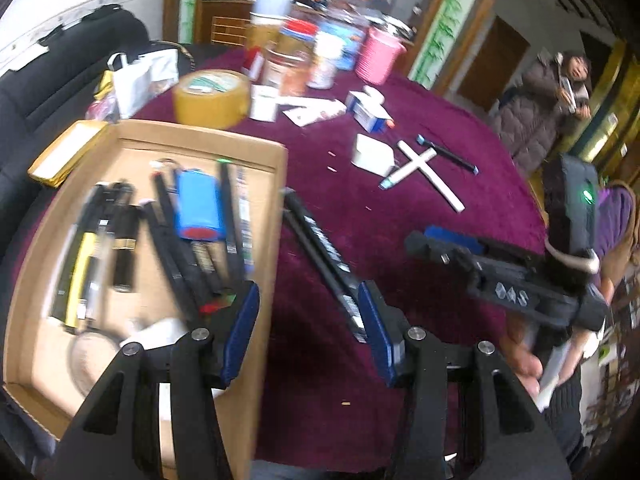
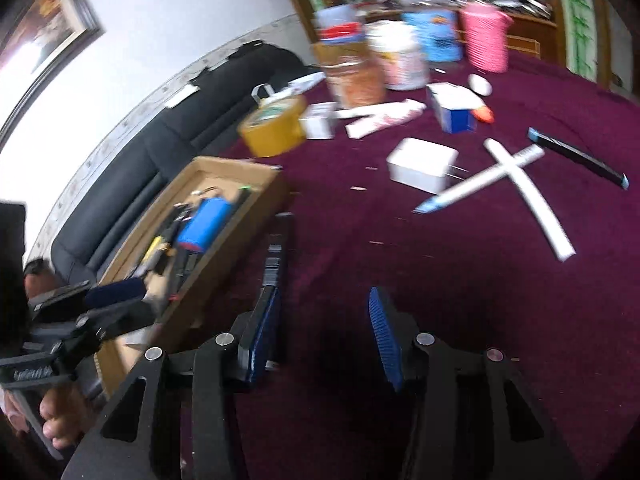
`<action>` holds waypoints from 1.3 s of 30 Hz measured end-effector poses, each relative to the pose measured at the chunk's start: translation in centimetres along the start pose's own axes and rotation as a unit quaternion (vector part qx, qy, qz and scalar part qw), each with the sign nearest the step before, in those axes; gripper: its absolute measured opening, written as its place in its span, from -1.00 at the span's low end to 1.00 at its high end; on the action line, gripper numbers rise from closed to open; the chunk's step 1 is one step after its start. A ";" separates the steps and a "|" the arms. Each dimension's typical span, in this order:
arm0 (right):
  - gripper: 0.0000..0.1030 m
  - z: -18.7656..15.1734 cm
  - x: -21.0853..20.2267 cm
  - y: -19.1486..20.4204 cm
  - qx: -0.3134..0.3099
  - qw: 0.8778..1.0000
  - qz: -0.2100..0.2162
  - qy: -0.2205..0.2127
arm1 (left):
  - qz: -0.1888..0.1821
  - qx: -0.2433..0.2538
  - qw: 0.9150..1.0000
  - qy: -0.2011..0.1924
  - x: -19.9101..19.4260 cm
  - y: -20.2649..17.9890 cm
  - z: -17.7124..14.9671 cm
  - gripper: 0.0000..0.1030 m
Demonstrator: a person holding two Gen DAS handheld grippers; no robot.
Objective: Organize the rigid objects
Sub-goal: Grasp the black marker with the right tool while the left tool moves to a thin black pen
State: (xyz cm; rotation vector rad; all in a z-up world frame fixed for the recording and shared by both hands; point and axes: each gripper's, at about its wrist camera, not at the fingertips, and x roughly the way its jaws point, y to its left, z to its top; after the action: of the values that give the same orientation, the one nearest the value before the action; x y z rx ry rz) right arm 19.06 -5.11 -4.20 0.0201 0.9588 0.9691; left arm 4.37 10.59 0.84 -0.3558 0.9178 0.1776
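A: Grippers first, please

B: Left gripper (image 1: 310, 328) has its blue-padded jaws spread apart with nothing clamped between them; its left finger (image 1: 240, 332) hangs over the near right corner of the shallow brown cardboard tray (image 1: 276, 240), the right finger over the cloth. Right gripper (image 2: 326, 336) also stands with jaws apart and empty, above the maroon tablecloth (image 2: 460, 280)

A: Location of the items to be sorted?

B: Inside the tray: a blue cylinder with a red end (image 1: 198, 204), several black pens (image 1: 176, 240), a yellow-and-black pen (image 1: 80, 276) and a short black tube with a gold band (image 1: 124, 252). Detail there is blurred. Two black printed pens (image 1: 316, 248) lie on the cloth just beside the tray's right wall, their near ends passing behind the left gripper's right pad

A: Anything farther out?

B: To the right on the cloth, two white sticks crossed over each other (image 2: 516, 184), one with a pale blue tip; a white plug adapter (image 2: 422, 164) touching them on the left; a black pen with blue ends (image 2: 576, 158) just beyond. At the far side, a roll of tan packing tape (image 1: 212, 98), a pink ribbed cup (image 1: 380, 54) and a cluster of jars (image 1: 296, 60)

A: Persons?

B: One stands beyond the table at far right (image 1: 544, 112), holding something up
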 end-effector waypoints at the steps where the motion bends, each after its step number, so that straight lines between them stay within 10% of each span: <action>1: -0.27 0.0 0.1 -1.0 0.016 1.000 0.003 0.000 | 0.001 0.004 1.000 0.004 0.3 -0.5 -0.1 -0.03; 26: -0.59 0.7 7.6 5.5 -0.049 0.992 0.029 0.113 | -0.073 -0.103 0.992 -0.009 -0.3 2.9 -0.8 -0.03; 39: -0.71 -0.1 4.0 1.6 -0.007 0.997 0.021 0.075 | -0.074 -0.084 0.994 0.012 1.2 1.1 -1.0 -0.03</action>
State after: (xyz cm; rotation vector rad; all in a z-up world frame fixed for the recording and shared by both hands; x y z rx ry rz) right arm 18.67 -1.40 -6.33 -0.0442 1.0930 1.0263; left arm 4.01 11.25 -0.91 -0.5822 0.8992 0.1139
